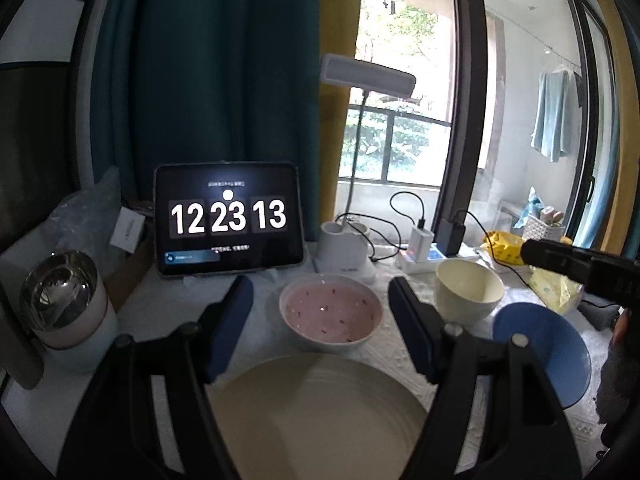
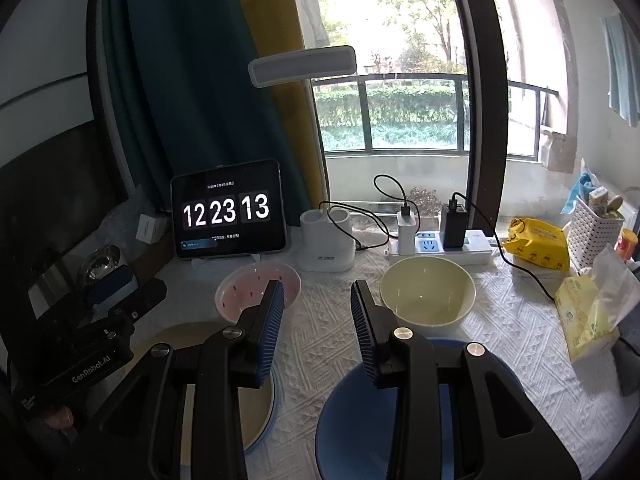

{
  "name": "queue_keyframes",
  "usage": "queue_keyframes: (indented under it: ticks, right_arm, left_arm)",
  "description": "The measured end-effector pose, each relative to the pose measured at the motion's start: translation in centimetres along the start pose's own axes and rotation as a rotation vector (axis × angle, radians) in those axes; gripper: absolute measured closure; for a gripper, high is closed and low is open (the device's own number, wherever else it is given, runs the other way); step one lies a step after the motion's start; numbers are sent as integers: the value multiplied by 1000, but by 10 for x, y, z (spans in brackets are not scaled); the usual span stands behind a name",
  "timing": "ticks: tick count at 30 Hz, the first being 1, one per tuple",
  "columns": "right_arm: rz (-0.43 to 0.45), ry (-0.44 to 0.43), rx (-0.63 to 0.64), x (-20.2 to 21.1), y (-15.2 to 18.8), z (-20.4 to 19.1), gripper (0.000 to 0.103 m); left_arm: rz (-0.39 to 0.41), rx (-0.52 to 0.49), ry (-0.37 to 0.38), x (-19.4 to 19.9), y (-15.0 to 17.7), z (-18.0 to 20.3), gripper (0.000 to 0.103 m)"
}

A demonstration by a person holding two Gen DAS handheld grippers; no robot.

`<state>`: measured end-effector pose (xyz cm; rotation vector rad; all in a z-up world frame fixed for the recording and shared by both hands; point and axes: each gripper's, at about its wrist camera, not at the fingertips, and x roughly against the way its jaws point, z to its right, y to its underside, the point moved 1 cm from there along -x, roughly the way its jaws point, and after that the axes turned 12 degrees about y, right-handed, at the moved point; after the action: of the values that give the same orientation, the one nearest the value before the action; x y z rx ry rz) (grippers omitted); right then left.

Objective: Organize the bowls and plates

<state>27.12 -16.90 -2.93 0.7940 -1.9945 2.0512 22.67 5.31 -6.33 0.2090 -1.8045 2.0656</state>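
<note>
Resting on woven cloth (image 2: 320, 344): ribbed cream plate (image 1: 320, 412), speckled pink bowl (image 1: 330, 312).

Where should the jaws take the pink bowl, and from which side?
Probably at the near rim of the pink bowl, one jaw inside and one outside. It stands upright and empty, and its rim is thin. Come from the plate side, where nothing blocks.

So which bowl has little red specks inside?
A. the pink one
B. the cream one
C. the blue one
A: the pink bowl is dotted with small red specks, while the cream bowl and the blue bowl are plain inside.
</note>
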Motion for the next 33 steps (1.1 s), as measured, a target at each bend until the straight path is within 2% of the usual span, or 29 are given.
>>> queue_keyframes:
  ticks: [3,5,6,13,18,28,33]
  right_arm:
    - [-11,4,-13,-3,-7,0,65]
    - [-13,4,-19,-3,-12,-1,54]
    - [-13,1,-18,-3,-14,-1,53]
    - [-40,10,-20,-9,-34,0,52]
    - [-86,17,-22,-24,-44,1,52]
    - [-190,7,45,-63,-37,-31,52]
    - [-285,14,78,-95,-30,-48,52]
  left_arm:
    - [-9,4,2,-2,-5,-5,32]
    - [-15,8,8,-3,-9,-8,32]
    - [-16,5,6,-4,-12,-9,32]
    - [-8,2,8,-9,-29,-15,32]
    - [-40,6,-13,-26,-30,-26,32]
    - [-129,55,-14,-62,-23,-49,32]
    - [-181,78,-14,-79,-16,-57,32]
